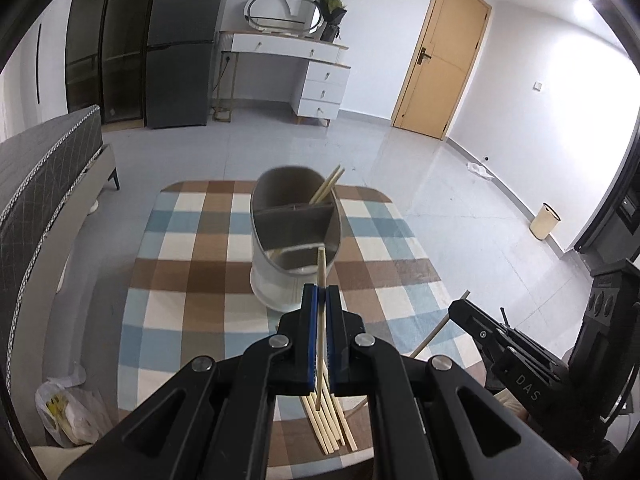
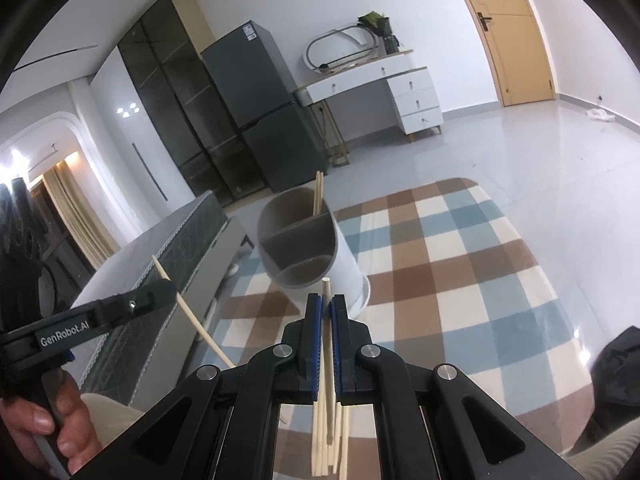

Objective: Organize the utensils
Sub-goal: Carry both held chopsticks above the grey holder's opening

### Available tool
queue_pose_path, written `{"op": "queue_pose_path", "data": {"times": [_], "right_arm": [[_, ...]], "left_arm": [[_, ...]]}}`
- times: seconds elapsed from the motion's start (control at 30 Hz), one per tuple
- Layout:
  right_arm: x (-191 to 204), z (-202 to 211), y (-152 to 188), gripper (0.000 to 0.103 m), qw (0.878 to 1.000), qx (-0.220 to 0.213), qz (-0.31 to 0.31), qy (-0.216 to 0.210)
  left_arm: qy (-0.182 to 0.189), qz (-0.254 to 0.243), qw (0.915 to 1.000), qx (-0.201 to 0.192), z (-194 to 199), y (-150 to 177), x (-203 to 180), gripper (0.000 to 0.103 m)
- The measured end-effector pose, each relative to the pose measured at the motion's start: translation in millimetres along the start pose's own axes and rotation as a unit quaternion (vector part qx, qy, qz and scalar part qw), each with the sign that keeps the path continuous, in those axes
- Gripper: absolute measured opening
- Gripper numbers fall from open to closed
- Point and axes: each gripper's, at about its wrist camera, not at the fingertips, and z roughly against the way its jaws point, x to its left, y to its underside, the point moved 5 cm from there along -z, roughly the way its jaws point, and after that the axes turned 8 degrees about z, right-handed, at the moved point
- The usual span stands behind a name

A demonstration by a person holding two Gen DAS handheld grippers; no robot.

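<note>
Left wrist view: the left claw (image 1: 320,292) sits low centre, clamped on a single chopstick (image 1: 320,276) whose tip pokes up in front of the divided holder (image 1: 296,236). Two chopsticks (image 1: 328,186) already lean in the holder's far compartment, mid-frame on the checked surface (image 1: 192,280). A loose bundle of chopsticks (image 1: 330,424) lies on the surface below the claw. Over in the right wrist view, the right claw (image 2: 327,300) is pinched shut on another chopstick (image 2: 326,292), low centre, just before the holder.
</note>
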Motion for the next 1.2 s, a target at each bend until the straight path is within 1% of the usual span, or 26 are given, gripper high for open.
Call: {"op": "queue_pose_path", "data": {"times": [0.13,0.27,0.4,0.6,0.77,0.83,0.93,1.1,1.2], "right_arm": [[0.1,-0.9,-11.9,0.004,1.0,-0.009,0.001,0.0],[3.5,-4.5,-32.1,0.004,1.0,-0.017,0.015,-0.001],[5.9,-7.9,-57.2,0.004,0.999,-0.029,0.023,-0.003],[12.6,-20.7,-102.0,0.004,0.998,-0.042,0.047,-0.004],[18.6,-38.8,-138.4,0.004,0.996,-0.053,0.064,-0.006],[21.4,-48.0,-152.1,0.004,0.996,-0.058,0.071,-0.008],[25.4,-63.3,-168.4,0.004,0.995,-0.061,0.081,-0.01],[32.9,-85.6,-186.6,0.004,0.993,-0.067,0.095,-0.016],[31.8,-97.0,-193.8,0.004,0.993,-0.072,0.087,-0.021]], "left_arm": [[0.005,0.004,1.0,-0.003,0.8,-13.3,0.7,0.0],[0.008,0.012,0.9999,-0.001,-0.2,-28.4,1.2,0.0],[0.0,0.025,0.9997,-0.002,-0.4,-47.4,2.8,0.0],[0.003,0.055,0.9984,-0.014,-2.4,-80.3,10.5,0.0],[0.005,0.065,0.9974,-0.033,-6.1,-107.0,15.8,0.0],[0.013,0.07,0.9966,-0.042,-7.9,-119.2,18.2,0.0],[0.014,0.075,0.9956,-0.054,-13.4,-135.8,22.8,0.0],[0.01,0.075,0.9949,-0.067,-28.0,-154.7,29.4,0.0],[0.01,0.071,0.9951,-0.068,-39.2,-160.3,30.9,0.0]]}}
